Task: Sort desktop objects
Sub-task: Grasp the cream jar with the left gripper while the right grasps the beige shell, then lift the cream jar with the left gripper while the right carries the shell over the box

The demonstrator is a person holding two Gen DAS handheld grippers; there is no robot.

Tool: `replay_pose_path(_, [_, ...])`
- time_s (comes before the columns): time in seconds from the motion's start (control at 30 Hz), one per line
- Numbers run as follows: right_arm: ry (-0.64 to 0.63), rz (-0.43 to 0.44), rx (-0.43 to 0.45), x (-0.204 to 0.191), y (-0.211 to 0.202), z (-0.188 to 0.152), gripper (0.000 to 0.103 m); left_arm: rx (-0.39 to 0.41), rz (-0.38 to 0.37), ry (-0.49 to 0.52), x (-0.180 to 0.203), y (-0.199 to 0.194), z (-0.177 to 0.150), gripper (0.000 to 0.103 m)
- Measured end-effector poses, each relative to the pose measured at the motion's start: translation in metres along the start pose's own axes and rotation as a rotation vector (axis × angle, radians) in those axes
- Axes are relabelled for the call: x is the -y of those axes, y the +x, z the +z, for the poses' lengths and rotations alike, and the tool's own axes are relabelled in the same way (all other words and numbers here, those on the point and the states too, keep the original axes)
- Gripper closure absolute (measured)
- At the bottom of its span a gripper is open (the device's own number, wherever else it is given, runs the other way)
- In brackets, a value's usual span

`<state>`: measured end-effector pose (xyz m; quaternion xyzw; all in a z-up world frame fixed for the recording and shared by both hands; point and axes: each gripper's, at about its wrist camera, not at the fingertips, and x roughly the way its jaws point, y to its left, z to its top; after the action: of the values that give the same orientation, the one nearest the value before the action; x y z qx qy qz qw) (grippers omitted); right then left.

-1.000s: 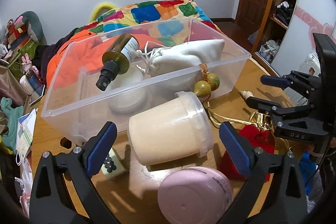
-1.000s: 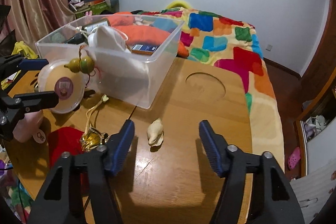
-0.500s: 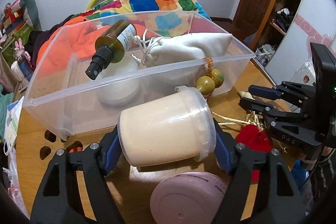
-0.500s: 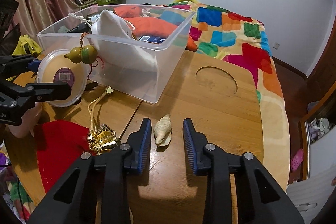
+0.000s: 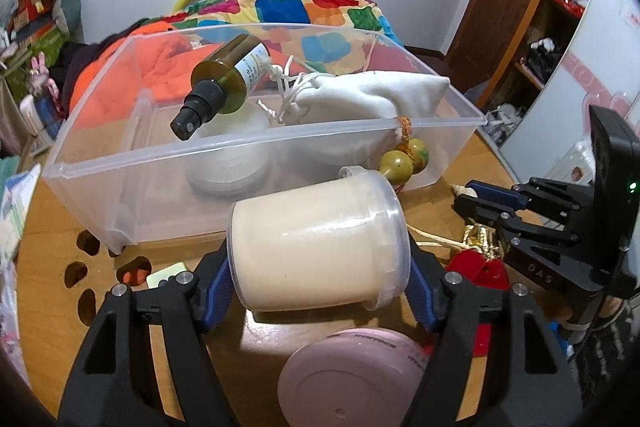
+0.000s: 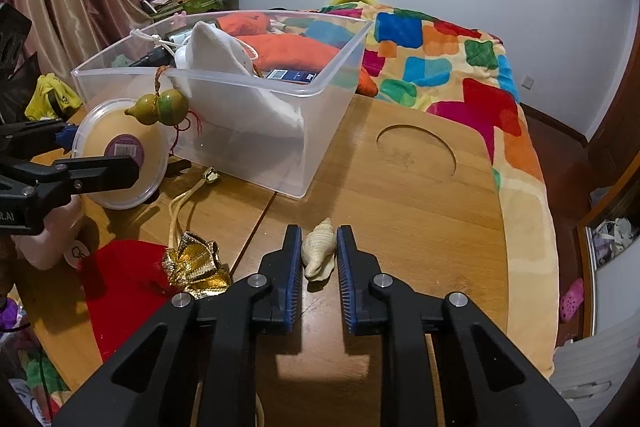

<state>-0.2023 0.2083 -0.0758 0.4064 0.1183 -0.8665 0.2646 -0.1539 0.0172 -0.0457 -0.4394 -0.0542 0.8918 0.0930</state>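
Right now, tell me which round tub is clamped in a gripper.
The cream tub, lying on its side between the left gripper's pads. The pink tub and the white one in the bin sit free.

My right claw (image 6: 318, 259) has just been closing and now pinches the pale seashell (image 6: 318, 251) between its blue pads on the wooden tabletop (image 6: 420, 219). To its left lies a gold-trimmed red pouch (image 6: 132, 279). Beyond stands the clear bin (image 6: 316, 131), a small gourd charm (image 6: 160, 107) hanging from its rim.
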Motion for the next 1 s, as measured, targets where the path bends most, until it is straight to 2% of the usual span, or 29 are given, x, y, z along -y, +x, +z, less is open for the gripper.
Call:
replay_pose_path(0.43, [0.043,0.042,0.038,0.002,-0.014,0.002,0.087,0.04,0.019,-0.046,-0.018,-0.022,-0.004,0.036])
replay_pose_path(1.0, [0.002,0.036,0.123,-0.015,-0.058,0.015,0.087,0.109,0.061,-0.042,-0.021,-0.053,0.001,0.036])
